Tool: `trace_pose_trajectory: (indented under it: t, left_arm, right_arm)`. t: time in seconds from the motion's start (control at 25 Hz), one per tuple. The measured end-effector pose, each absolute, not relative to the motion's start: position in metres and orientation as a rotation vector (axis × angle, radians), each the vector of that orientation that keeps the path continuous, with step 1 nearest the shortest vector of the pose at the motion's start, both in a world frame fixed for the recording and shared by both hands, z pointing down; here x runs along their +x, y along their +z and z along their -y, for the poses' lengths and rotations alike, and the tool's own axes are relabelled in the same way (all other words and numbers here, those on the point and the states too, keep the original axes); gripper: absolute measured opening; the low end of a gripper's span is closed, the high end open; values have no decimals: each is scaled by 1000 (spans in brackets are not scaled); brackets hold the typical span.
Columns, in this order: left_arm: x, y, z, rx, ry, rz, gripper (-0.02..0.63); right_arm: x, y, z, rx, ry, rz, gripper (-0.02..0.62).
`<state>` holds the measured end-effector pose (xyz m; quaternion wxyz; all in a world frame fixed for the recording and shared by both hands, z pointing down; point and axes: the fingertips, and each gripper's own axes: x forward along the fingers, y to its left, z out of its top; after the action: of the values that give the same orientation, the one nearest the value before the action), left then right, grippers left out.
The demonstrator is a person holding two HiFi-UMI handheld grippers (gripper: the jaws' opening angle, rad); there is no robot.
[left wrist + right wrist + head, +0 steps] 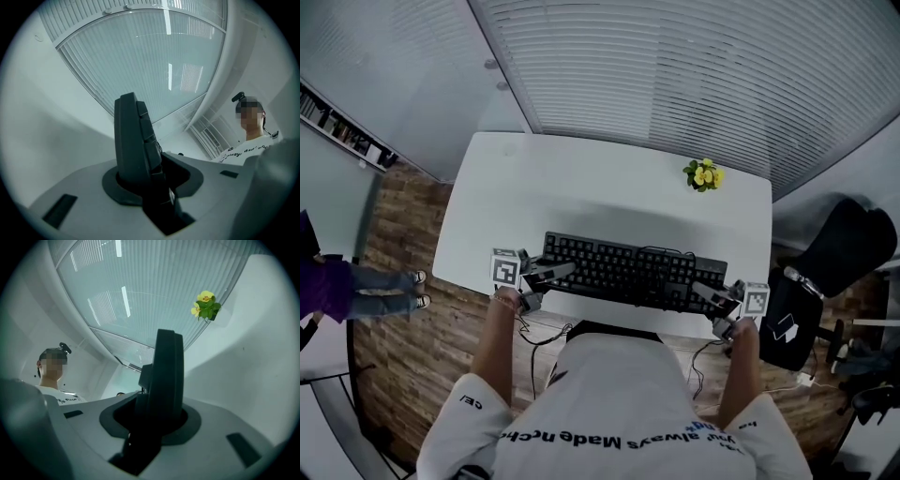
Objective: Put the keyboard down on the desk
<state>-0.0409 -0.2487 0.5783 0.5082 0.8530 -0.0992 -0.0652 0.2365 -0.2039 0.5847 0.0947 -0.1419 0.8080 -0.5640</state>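
**Grip.** The left gripper (551,273) pinches the left end of the black keyboard (628,270), and the right gripper (705,292) pinches the right end. Each gripper view shows the keyboard's edge seated deep between the jaws, which close on it and are not spread.

**Position.** The keyboard lies level across the near part of the white desk (600,183), directly in front of the person. Its long side runs parallel to the desk's front edge. From above it cannot be confirmed whether its underside already rests on the top or hangs just over it.

**Recommended handling.**
- Both ends should probably descend together, so that neither corner strikes first.
- The jaws should release only once the base sits flat.
- The near edge appears close to the desk's front edge, so a placement slightly further in would be safer.
- A dark cable (661,255) lies over the keys at centre right and should be kept from being trapped beneath the keyboard.

**Surface.** The desk top is smooth, white and uncluttered. The only other item on it is a small yellow flower plant (704,174) at the far right, well apart from the keyboard.

**Room.**
- Slatted blinds (694,75) span the wall behind the desk.
- The floor (398,234) is wood-patterned.
- A black chair (851,246) stands to the right.
- A bystander's legs (380,291) show at the left.
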Motion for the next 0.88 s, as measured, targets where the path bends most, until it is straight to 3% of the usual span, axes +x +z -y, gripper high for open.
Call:
trace_pose_trajectory:
  t: [0.88]
  left_arm:
    - [-70, 602, 274, 2046, -114, 330, 156]
  right_arm:
    - [211, 604, 228, -666, -1617, -2475, 161]
